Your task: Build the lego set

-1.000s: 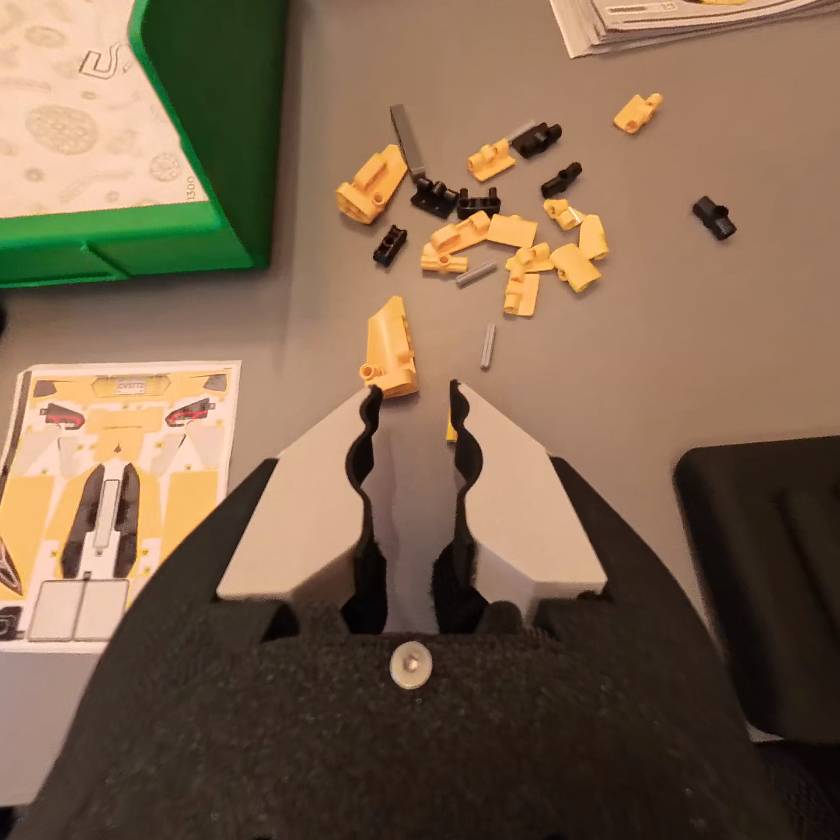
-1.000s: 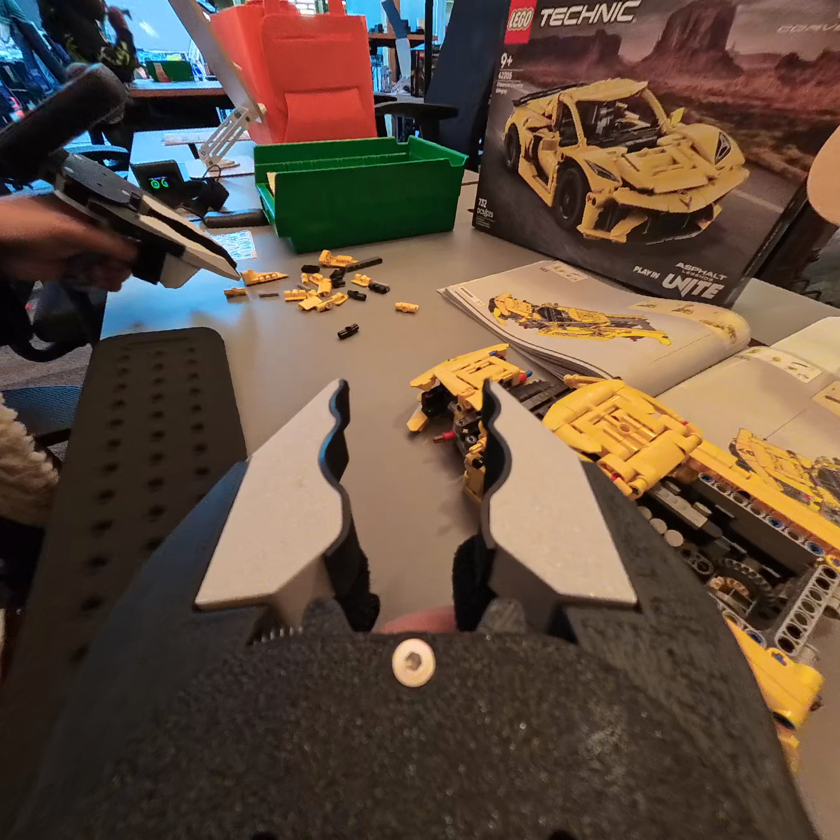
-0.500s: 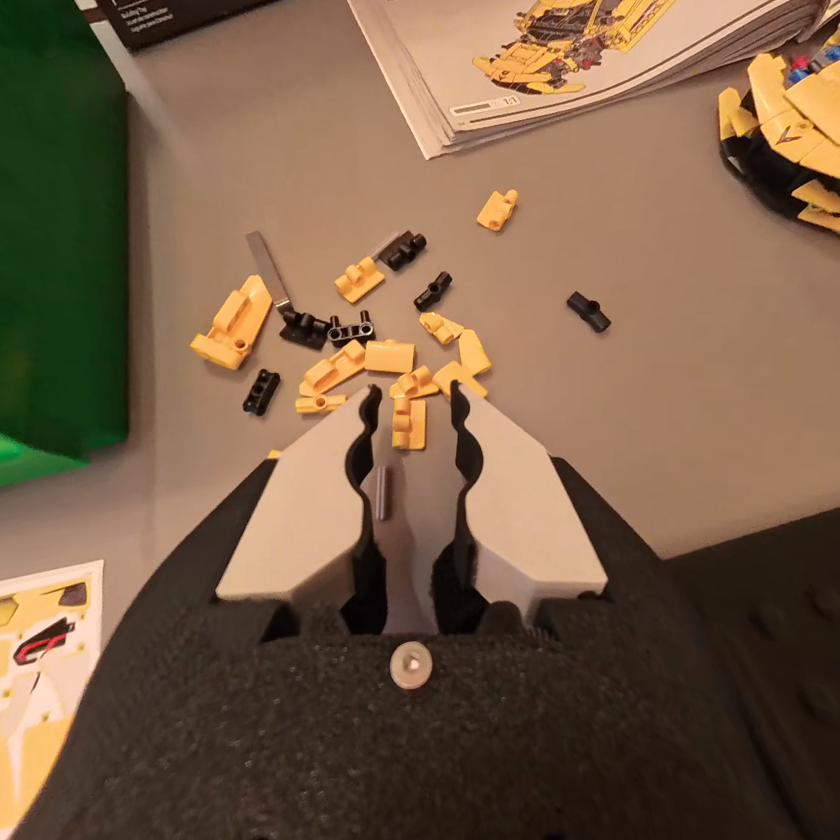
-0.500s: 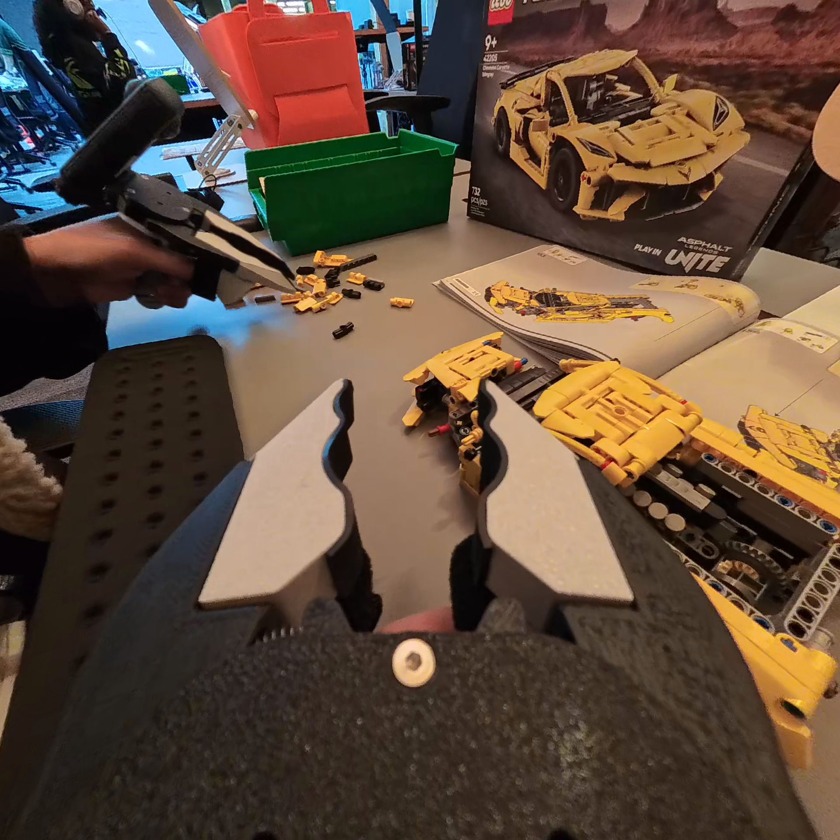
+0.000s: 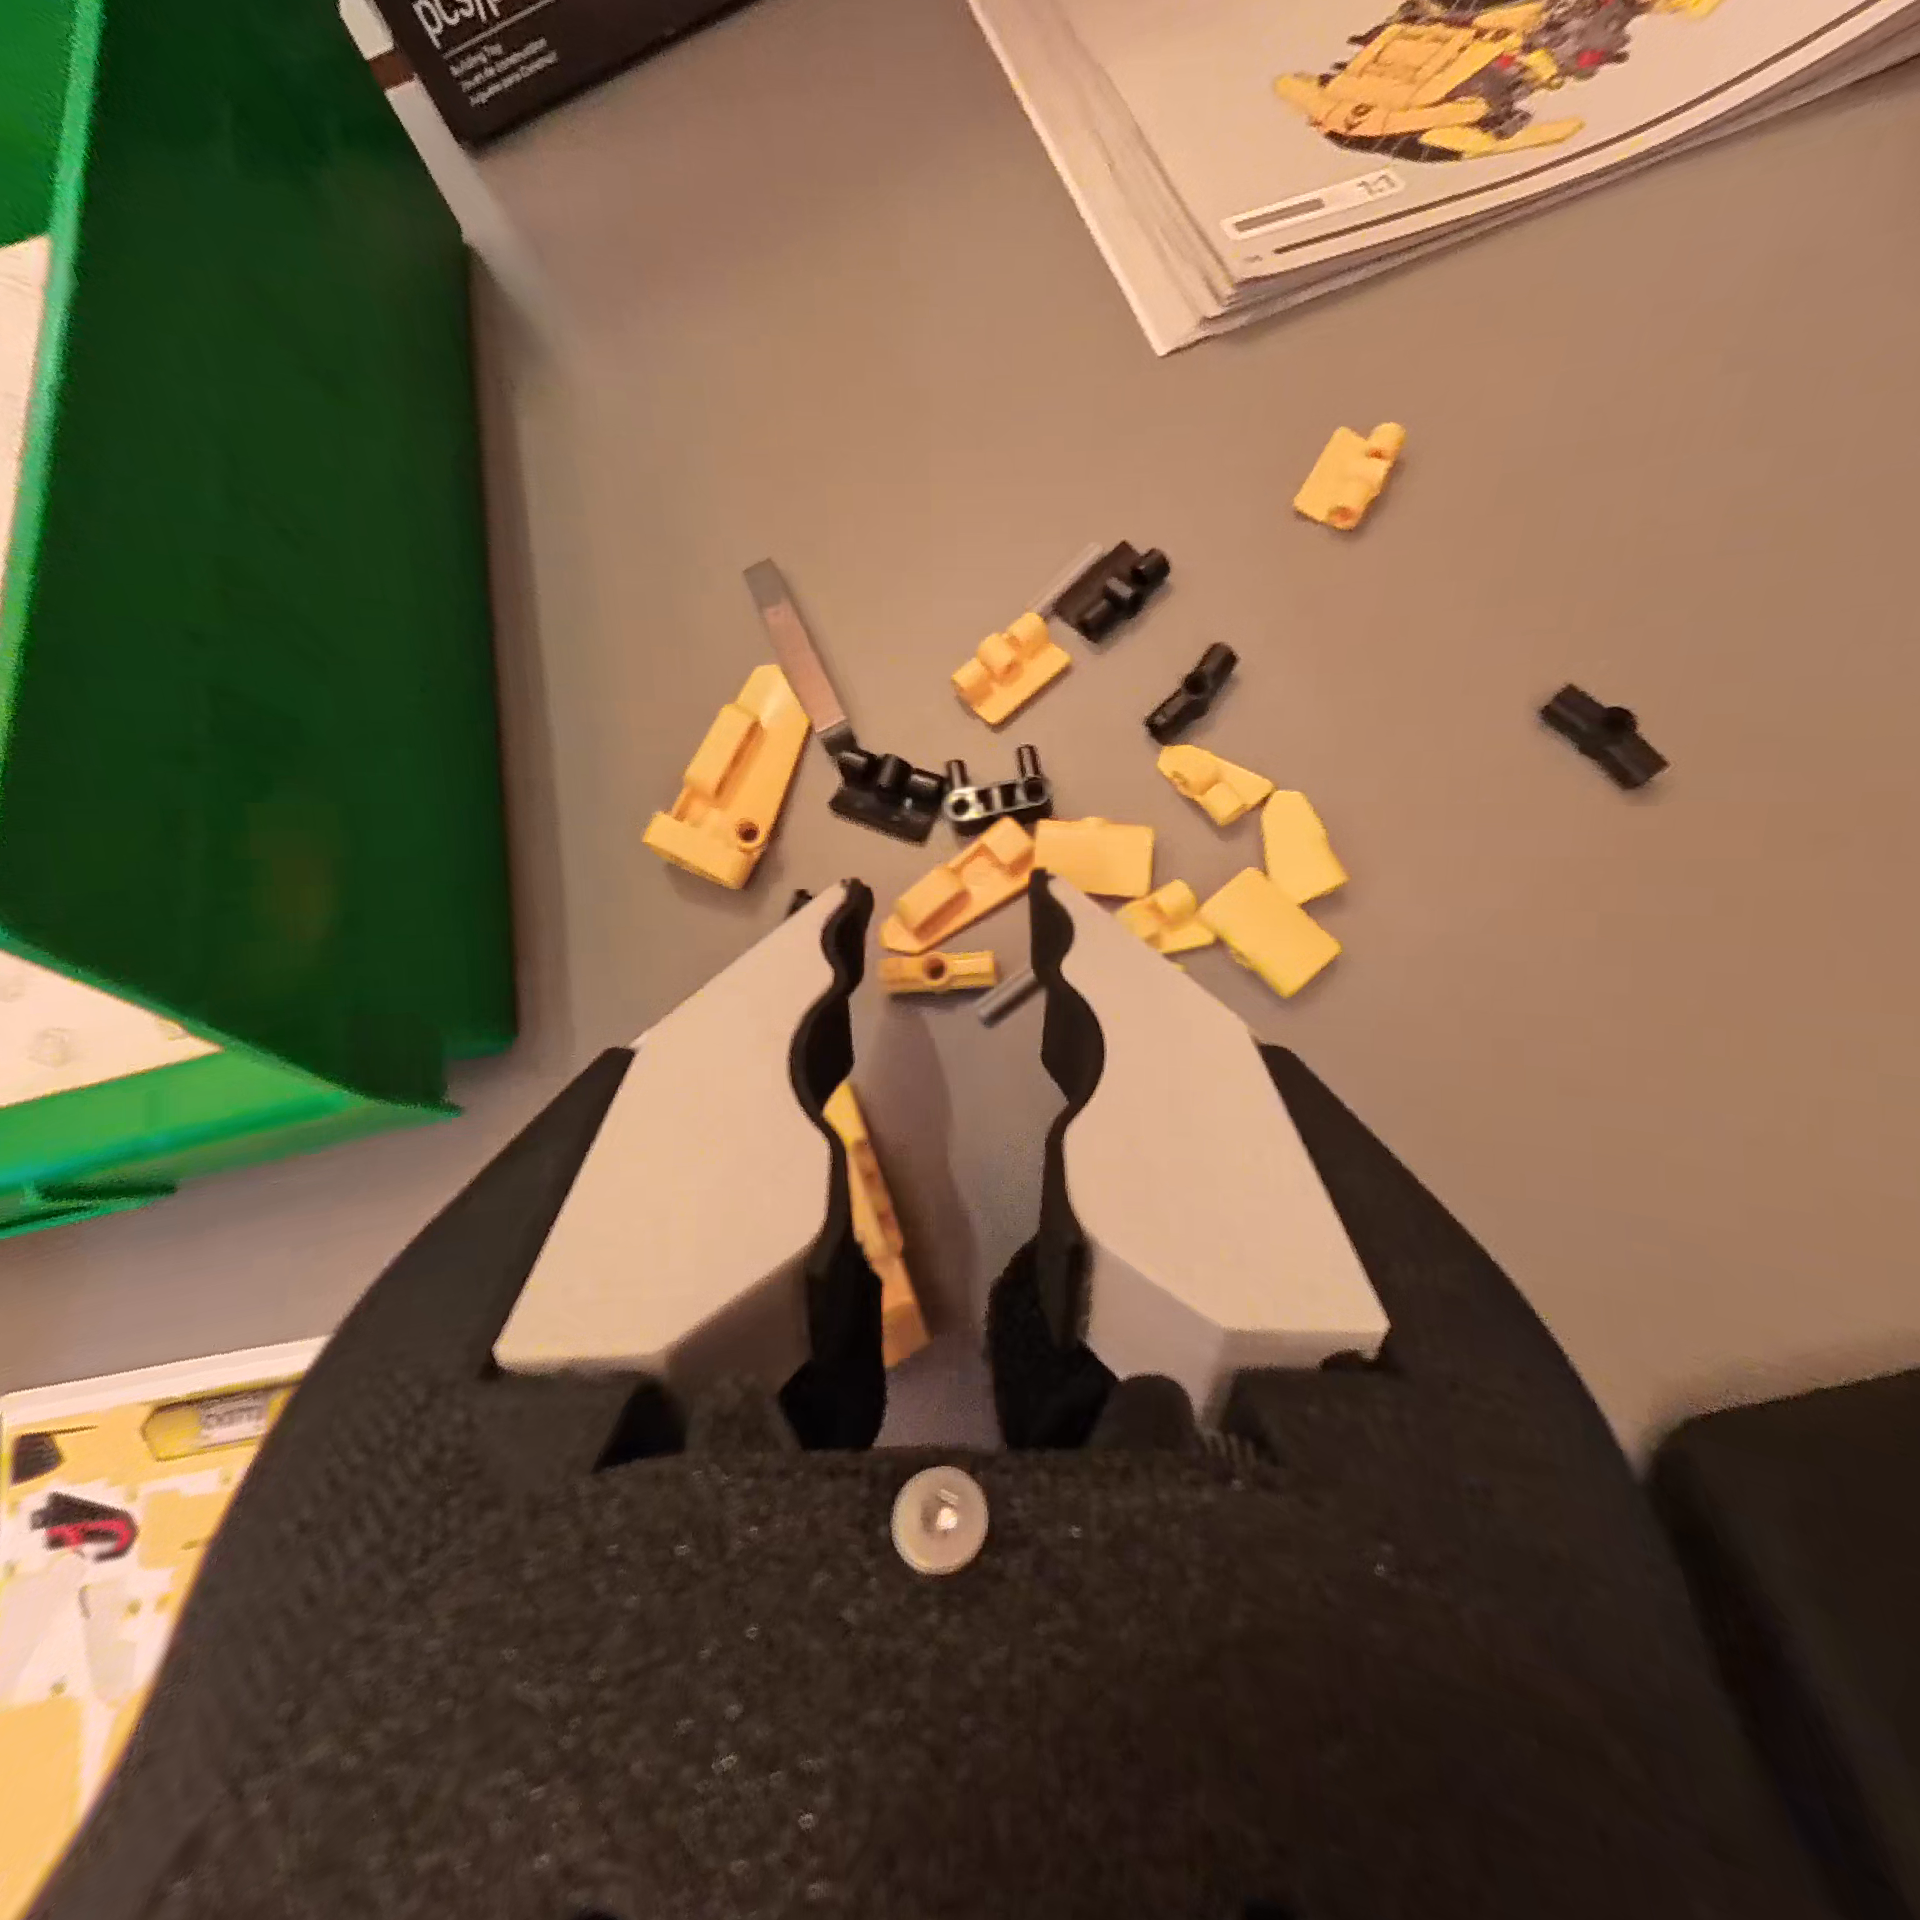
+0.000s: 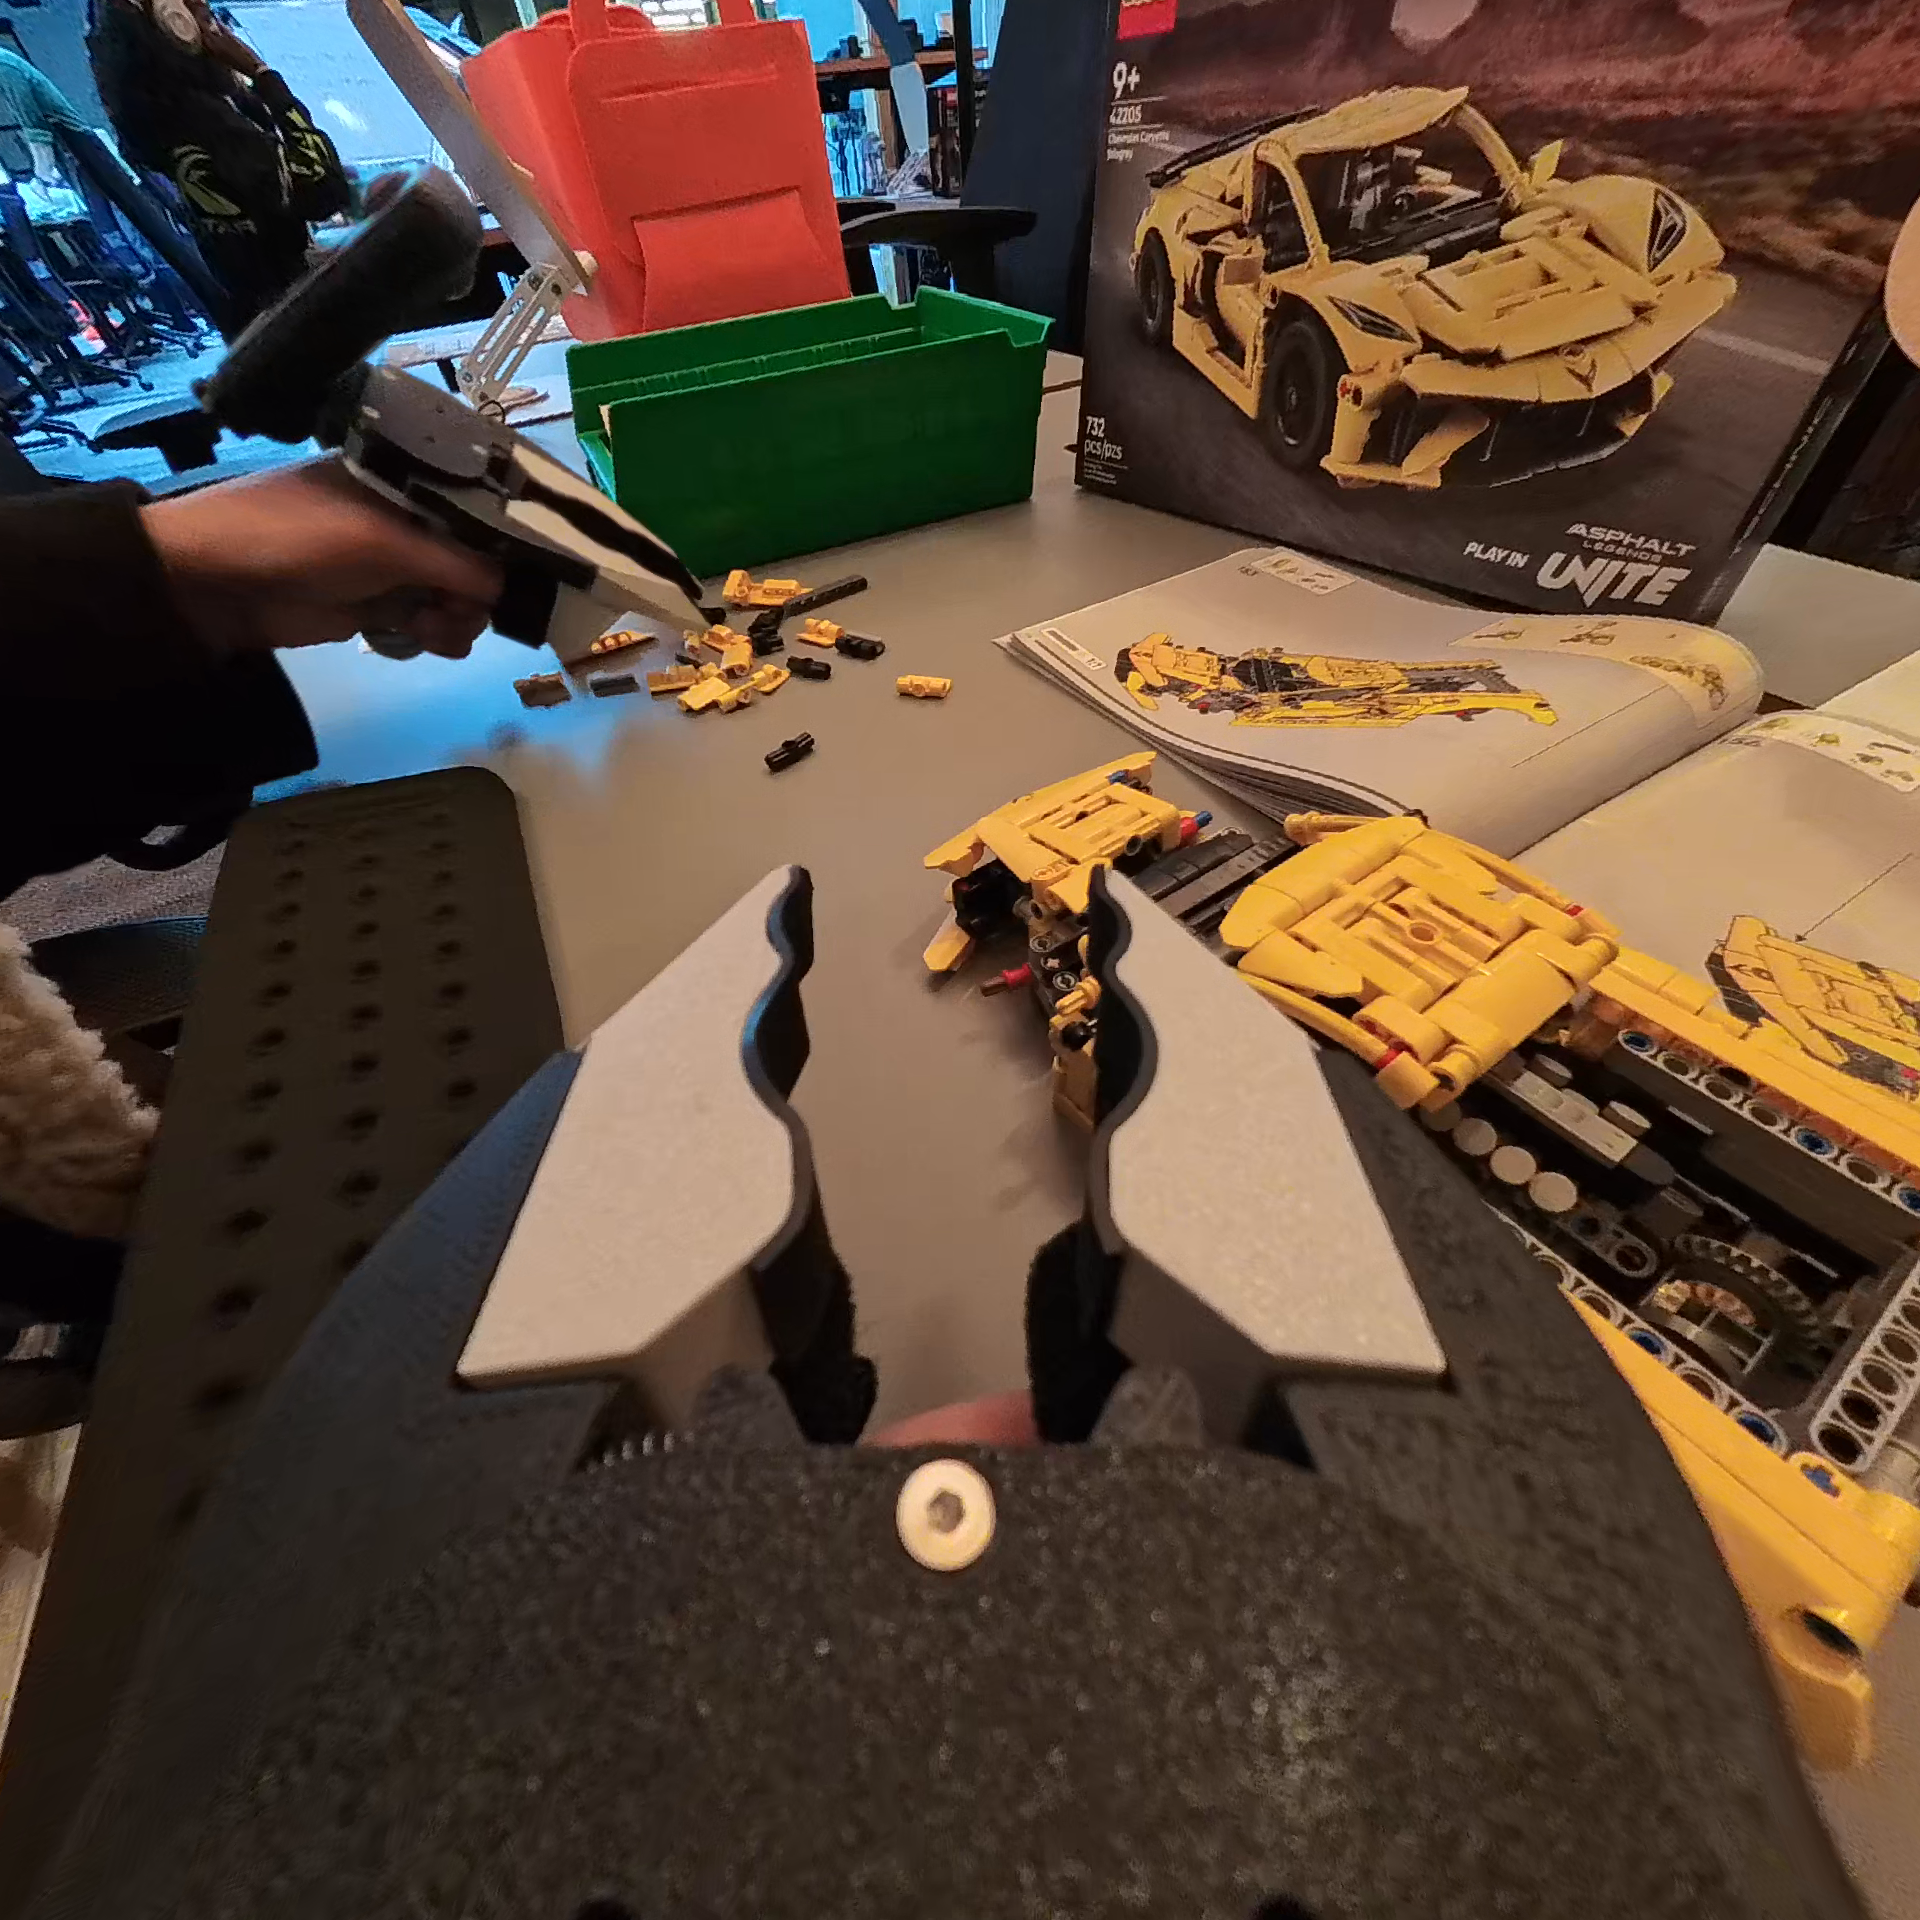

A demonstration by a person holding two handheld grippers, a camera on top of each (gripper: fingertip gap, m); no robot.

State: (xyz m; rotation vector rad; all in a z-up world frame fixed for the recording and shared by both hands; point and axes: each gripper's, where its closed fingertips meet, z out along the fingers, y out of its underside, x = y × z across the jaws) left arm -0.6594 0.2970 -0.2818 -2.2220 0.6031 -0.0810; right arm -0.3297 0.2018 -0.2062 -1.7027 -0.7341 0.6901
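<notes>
Loose yellow, black and grey lego pieces (image 5: 1091, 821) lie scattered on the grey table (image 5: 1507, 1039). My left gripper (image 5: 943, 902) is open and empty, low over the near edge of the pile, with a yellow piece (image 5: 961, 883) showing between its tips. A yellow wedge panel (image 5: 873, 1226) lies on the table under its fingers. The left gripper also shows in the right wrist view (image 6: 665, 592), held by a hand, tips at the pile (image 6: 748, 655). My right gripper (image 6: 948, 894) is open and empty, hovering beside the partly built yellow car (image 6: 1403, 935).
A green bin (image 5: 260, 623) stands left of the pile. An open instruction booklet (image 6: 1403, 686) and the set's box (image 6: 1455, 312) are at the back right. A sticker sheet (image 5: 125, 1538) lies near left. A black perforated pad (image 6: 343, 987) lies near. The grippers' ends are close to 35 cm from one another.
My left gripper moved forward from the wedge panel onto the pile, then shifted left. The right gripper stayed open and almost still.
</notes>
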